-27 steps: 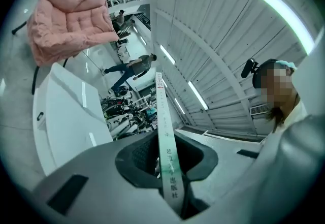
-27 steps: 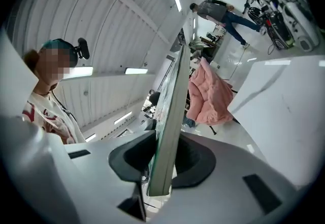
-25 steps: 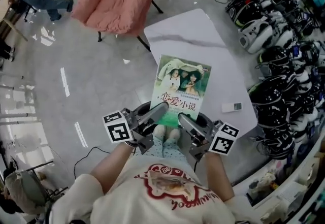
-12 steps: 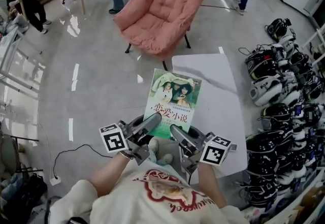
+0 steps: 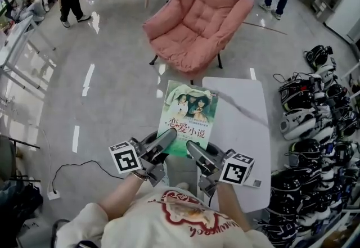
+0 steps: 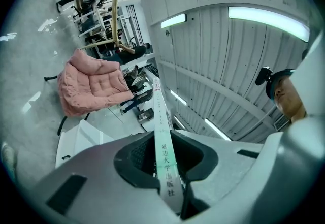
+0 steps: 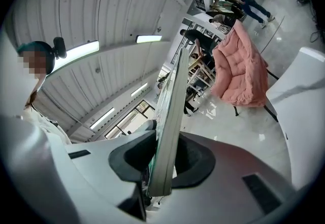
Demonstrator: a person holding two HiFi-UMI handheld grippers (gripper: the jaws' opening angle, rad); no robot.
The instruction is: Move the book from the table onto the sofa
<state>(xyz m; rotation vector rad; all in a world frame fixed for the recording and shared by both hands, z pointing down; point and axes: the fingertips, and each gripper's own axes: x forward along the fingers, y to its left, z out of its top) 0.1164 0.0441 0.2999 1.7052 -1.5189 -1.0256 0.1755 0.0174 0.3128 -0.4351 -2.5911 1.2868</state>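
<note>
1. The left gripper (image 5: pixel 166 140) and the right gripper (image 5: pixel 193 149) are both clamped on the book (image 5: pixel 188 115), 1 at each near corner.
2. The book hangs in the air and has swung left, so it now sits over the left edge of the table (image 5: pixel 242 129).
3. The pink sofa (image 5: pixel 197 22) has come into line straight beyond the book but is still well apart from it. The carry is under way, and setting the book down remains.
</note>
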